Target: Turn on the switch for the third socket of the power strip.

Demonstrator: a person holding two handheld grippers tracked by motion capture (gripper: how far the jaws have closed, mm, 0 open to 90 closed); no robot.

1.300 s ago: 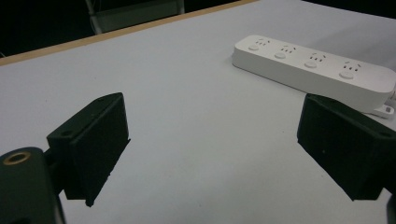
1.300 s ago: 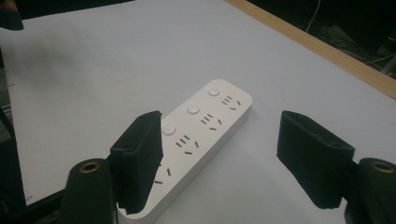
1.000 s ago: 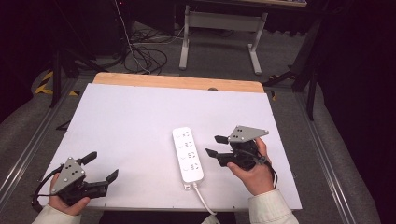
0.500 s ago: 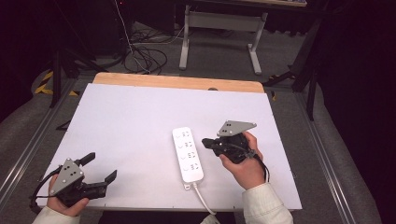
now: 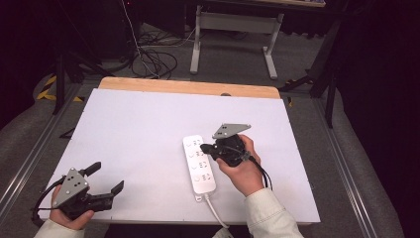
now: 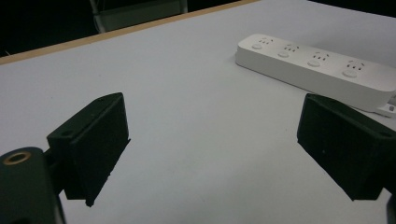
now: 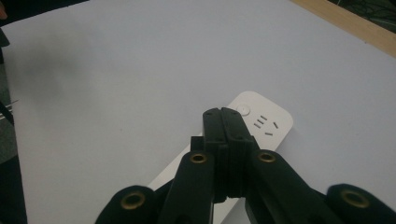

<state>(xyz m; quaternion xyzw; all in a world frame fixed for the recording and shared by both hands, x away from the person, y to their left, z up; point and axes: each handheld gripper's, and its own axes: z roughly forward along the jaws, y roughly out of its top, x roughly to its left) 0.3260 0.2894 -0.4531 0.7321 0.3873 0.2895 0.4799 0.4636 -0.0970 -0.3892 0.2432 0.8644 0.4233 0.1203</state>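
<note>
One power strip (image 5: 199, 164), 4 sockets; left hand-held gripper (image 5: 106, 179) wide, right hand-held gripper (image 5: 207, 148) closed, empty.

The high view looks forward and down from above the person's side, taking in the whole white table (image 5: 148, 139) and the floor beyond. The left gripper view sits low near the table's surface, facing across it toward the power strip (image 6: 322, 70) between its wide-apart jaws. The right gripper view looks steeply down, close over the same strip (image 7: 266, 123) (its far end), which all three views share.
</note>
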